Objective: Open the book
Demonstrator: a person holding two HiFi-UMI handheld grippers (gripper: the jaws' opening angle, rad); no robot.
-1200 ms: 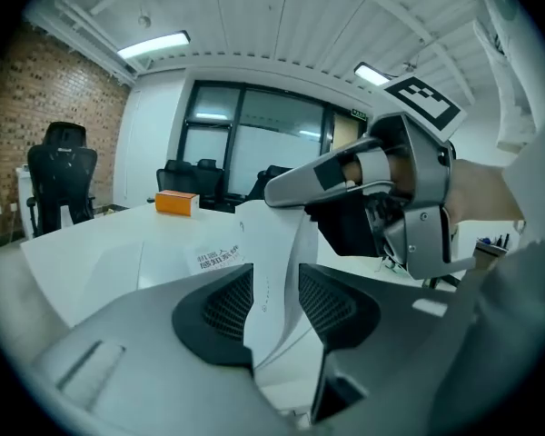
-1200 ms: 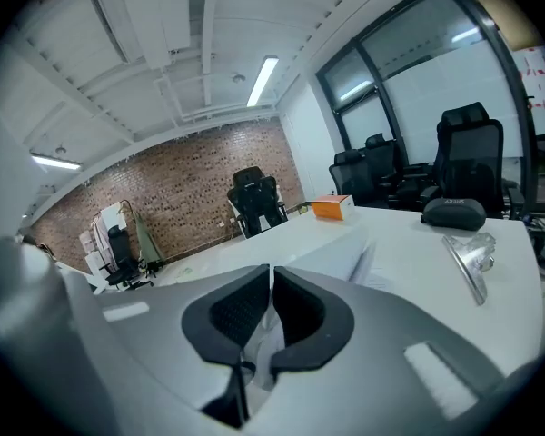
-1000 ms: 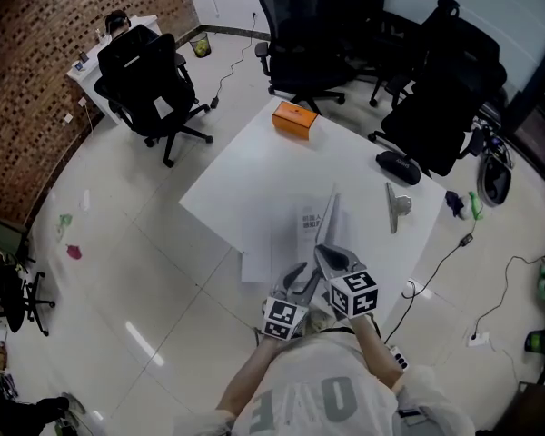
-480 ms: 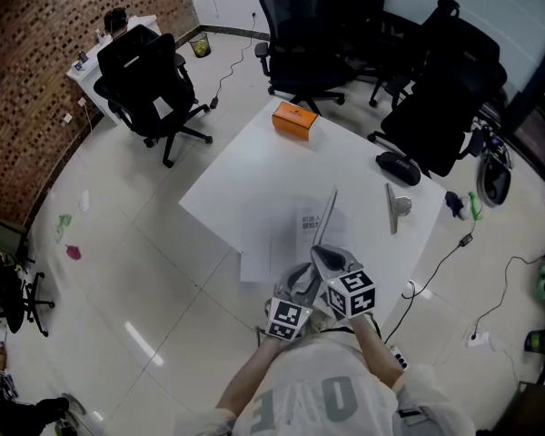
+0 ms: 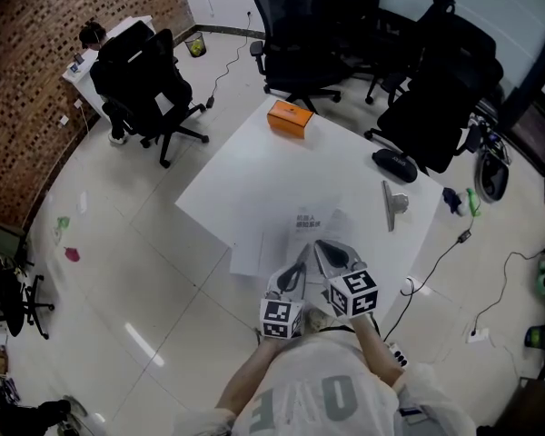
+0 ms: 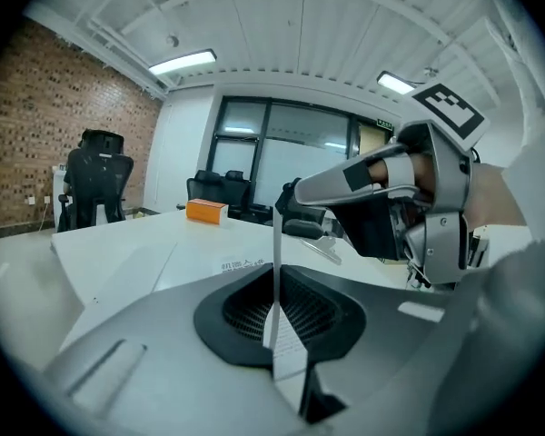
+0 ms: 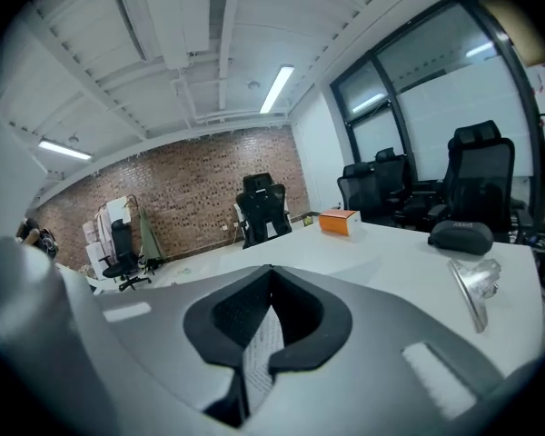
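Head view: white table (image 5: 254,162) with the book (image 5: 295,234) lying flat by its near edge, pale pages spread. Both claws work at that same edge, over the book's near side. Left gripper (image 5: 298,269) sits just beside right gripper (image 5: 322,247), their bodies nearly touching.

Left gripper view: jaws have just been closing and are now narrow, pinched on a thin page (image 6: 275,243). The page stands edge-on and upright between the pads, rising above the jaw tips.

Right gripper view: jaws drawn together on a printed leaf (image 7: 259,348). Lines of print show on it in the gap behind the pads.

Elsewhere on the table:
- Orange box (image 5: 291,116) near the far corner.
- Black case (image 5: 395,164) by the right edge.
- Silvery object (image 5: 395,203) just nearer than the case, well apart from the book.

Black office chairs (image 5: 300,34) stand on the floor beyond the far edges.
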